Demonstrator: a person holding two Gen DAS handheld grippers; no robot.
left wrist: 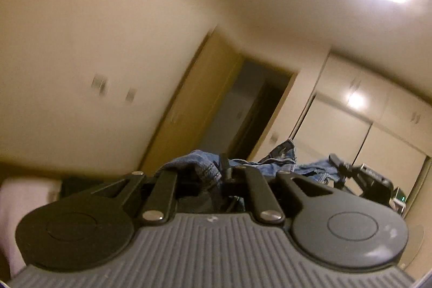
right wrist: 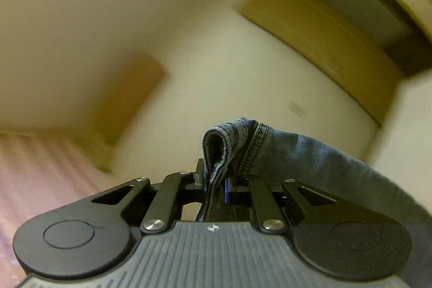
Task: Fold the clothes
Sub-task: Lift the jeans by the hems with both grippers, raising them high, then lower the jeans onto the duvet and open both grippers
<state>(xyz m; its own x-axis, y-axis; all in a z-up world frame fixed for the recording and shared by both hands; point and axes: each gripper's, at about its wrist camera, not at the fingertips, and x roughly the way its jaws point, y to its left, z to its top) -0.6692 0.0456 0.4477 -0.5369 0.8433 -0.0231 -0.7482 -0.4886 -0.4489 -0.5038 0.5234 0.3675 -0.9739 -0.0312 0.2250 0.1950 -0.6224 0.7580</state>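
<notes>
Both tools (left wrist: 220, 172) (right wrist: 214, 185) clamp tight on jeans (right wrist: 283, 150).

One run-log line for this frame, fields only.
stage: lifting | item: jeans | left gripper: shut on jeans | right gripper: shut on jeans | fold: not yet

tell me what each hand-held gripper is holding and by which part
Both grip the blue jeans. The right hand-held gripper is shut on a folded, stitched hem edge. The left hand-held gripper is shut on a bunched denim edge; which part of the garment cannot be told.
</notes>
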